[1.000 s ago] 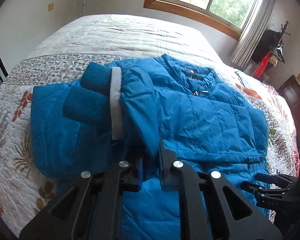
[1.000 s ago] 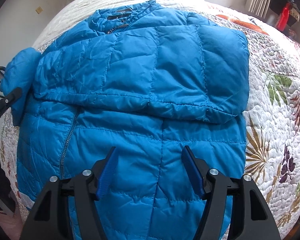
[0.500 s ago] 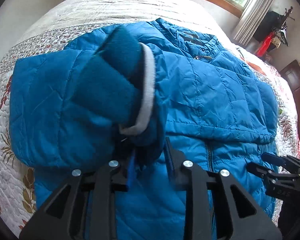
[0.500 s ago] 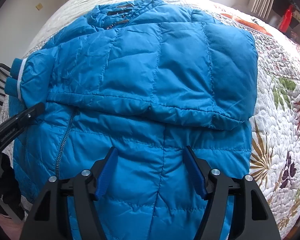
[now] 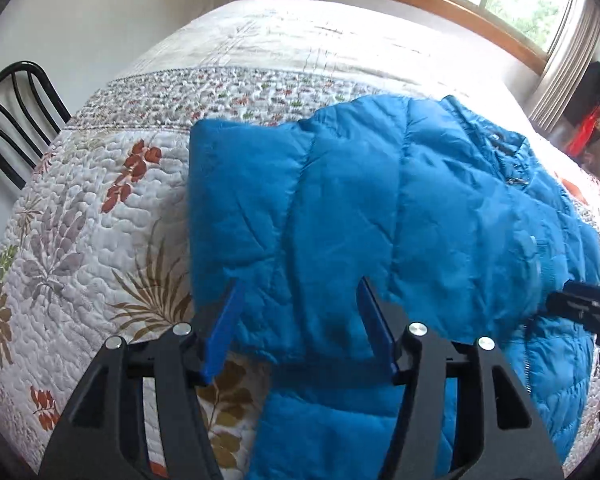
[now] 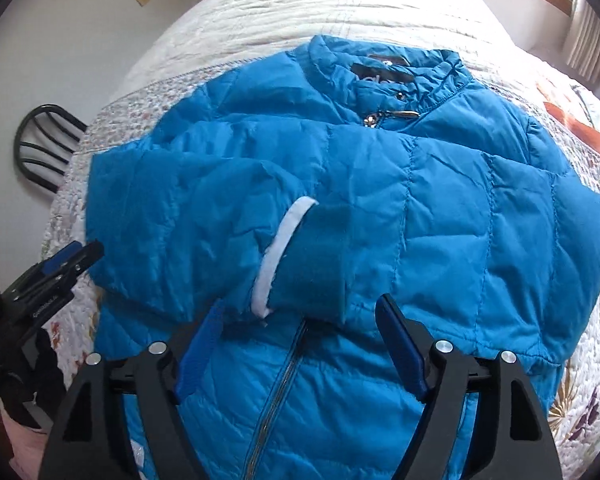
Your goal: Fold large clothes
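- Blue puffer jacket [image 6: 440, 208] lies front-up on the quilted bedspread [image 5: 100, 216], collar [image 6: 384, 68] toward the far side of the bed and hem toward the near edge.
- Both sleeves lie folded across its chest; the left-hand sleeve ends in a darker knit cuff [image 6: 320, 256] edged with a white band [image 6: 276, 256], resting over the centre just above the zipper [image 6: 276, 392].
- The cuff overlaps the end of the other sleeve, which crosses in from the right.
- Left gripper [image 5: 298, 324] hovers over the jacket's near left edge with its blue-padded fingers [image 5: 224, 328] spread wide; nothing is between them, and whether the tips touch the fabric cannot be told.
- In the right wrist view that same gripper shows at the left border, beside the folded sleeve.
- Right gripper [image 6: 296, 352] is also spread wide and holds nothing; its fingers [image 6: 400, 352] straddle the zipper line just nearer than the cuff.
- It appears in the left wrist view as a dark shape at the right border.
- A black metal chair [image 5: 16, 108] stands off the far left corner of the bed.
- A wood-framed window [image 5: 480, 4] with a pale curtain [image 5: 568, 56] sits on the far wall to the right.
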The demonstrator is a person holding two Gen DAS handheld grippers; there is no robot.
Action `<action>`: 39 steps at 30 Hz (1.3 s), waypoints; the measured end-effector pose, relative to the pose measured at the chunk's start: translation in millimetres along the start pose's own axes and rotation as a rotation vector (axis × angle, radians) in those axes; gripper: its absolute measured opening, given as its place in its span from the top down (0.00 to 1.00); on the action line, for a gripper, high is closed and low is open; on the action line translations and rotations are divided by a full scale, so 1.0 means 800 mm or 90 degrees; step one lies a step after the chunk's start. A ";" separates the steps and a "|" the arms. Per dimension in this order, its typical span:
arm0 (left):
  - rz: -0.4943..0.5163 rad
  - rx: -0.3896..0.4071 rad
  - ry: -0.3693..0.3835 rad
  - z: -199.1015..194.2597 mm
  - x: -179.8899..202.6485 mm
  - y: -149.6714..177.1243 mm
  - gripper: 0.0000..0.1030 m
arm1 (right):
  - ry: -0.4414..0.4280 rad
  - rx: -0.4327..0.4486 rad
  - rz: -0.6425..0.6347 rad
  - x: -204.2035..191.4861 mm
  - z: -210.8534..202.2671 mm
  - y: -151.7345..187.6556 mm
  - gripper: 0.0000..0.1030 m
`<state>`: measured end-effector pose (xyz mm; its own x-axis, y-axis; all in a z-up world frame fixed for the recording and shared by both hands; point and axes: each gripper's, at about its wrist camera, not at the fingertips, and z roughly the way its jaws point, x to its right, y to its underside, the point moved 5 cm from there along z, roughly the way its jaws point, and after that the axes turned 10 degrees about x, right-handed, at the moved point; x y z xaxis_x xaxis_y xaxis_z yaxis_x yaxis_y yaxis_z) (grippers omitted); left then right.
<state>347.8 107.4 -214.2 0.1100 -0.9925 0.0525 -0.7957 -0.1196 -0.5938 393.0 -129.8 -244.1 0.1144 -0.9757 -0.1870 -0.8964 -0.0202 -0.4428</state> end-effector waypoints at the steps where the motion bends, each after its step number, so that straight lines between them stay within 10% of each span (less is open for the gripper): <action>1: -0.001 -0.008 -0.002 0.008 -0.002 0.002 0.44 | 0.008 0.000 0.007 0.002 0.005 -0.003 0.24; 7: -0.005 -0.020 0.003 0.036 -0.007 0.012 0.44 | -0.042 -0.036 0.048 0.016 0.041 -0.006 0.25; 12: -0.005 -0.023 -0.001 0.031 -0.002 0.007 0.44 | -0.139 -0.029 0.048 0.004 0.034 -0.011 0.84; 22: -0.003 0.061 0.036 -0.023 0.033 -0.042 0.44 | -0.099 0.075 0.047 0.068 -0.067 -0.032 0.85; 39: 0.077 0.009 0.064 0.031 0.133 -0.020 0.45 | 0.065 0.047 0.174 0.248 -0.069 0.018 0.85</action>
<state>387.4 4.3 -218.9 -0.0467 -0.9972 0.0587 -0.7906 0.0010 -0.6124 379.2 -335.5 -238.9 -0.1740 -0.9596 -0.2209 -0.8543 0.2587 -0.4508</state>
